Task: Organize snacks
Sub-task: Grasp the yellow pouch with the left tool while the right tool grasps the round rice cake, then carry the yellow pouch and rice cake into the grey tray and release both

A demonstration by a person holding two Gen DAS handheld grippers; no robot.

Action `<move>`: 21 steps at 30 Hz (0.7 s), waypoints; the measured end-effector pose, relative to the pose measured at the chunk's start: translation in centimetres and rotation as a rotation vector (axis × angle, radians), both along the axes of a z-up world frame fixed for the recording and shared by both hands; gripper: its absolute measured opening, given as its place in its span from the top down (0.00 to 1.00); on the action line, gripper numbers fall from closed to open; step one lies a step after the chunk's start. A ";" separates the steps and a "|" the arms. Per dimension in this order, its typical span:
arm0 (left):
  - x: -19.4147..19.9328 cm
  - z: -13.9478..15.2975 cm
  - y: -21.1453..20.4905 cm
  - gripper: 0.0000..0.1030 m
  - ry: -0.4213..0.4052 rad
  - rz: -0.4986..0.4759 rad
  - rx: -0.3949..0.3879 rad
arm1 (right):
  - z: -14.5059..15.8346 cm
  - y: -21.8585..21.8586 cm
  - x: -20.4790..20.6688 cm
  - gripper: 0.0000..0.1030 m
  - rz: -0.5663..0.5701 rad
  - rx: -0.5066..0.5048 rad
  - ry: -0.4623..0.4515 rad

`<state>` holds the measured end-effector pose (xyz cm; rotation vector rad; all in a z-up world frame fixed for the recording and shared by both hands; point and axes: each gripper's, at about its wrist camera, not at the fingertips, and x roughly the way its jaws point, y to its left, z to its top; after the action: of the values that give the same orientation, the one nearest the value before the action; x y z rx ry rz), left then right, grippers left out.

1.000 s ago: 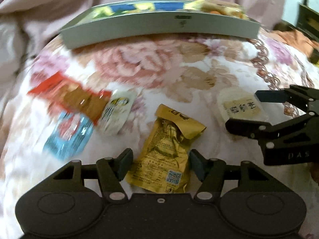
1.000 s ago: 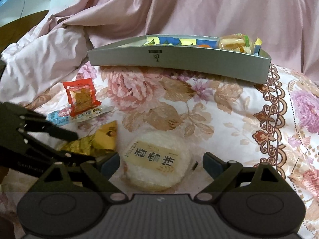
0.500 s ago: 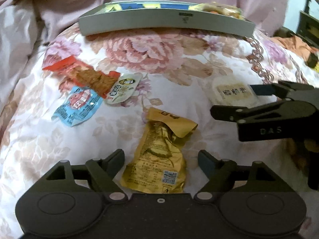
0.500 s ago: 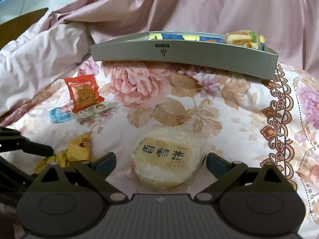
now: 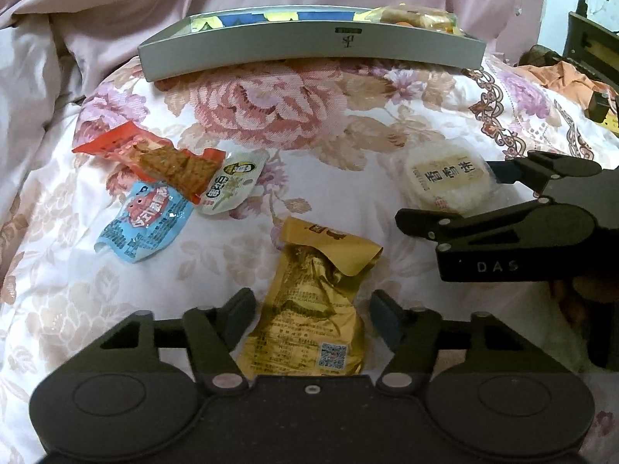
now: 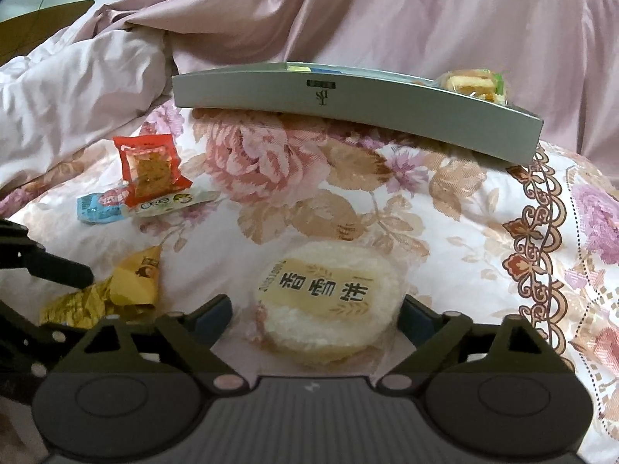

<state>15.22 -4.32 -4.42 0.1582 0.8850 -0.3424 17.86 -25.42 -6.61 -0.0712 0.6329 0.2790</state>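
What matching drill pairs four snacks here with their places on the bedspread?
Things:
1. gold pouch
2. round rice cracker
3. red packet
4. blue packet

Places:
A. partly under the red packet
B. between the left tool's fingers
C. overlapping the blue packet and the white sachet
D. between the right tool's fingers

Pairs: 1-B, 2-D, 3-C, 4-A
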 end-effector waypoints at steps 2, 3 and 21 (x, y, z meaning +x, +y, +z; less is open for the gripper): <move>0.0 0.1 0.1 0.45 0.006 0.013 -0.010 | 0.0 0.1 -0.1 0.14 0.004 -0.007 -0.005; 0.0 0.1 0.2 0.46 0.009 0.018 -0.015 | 0.0 0.1 -0.1 0.16 0.005 -0.008 -0.008; -0.3 0.3 0.8 0.50 -0.008 0.067 -0.136 | 0.0 0.5 -0.9 0.25 0.024 -0.034 -0.058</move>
<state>14.93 -3.49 -4.10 0.0046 0.8545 -0.3379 16.95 -24.88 -6.66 -0.1197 0.5795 0.2887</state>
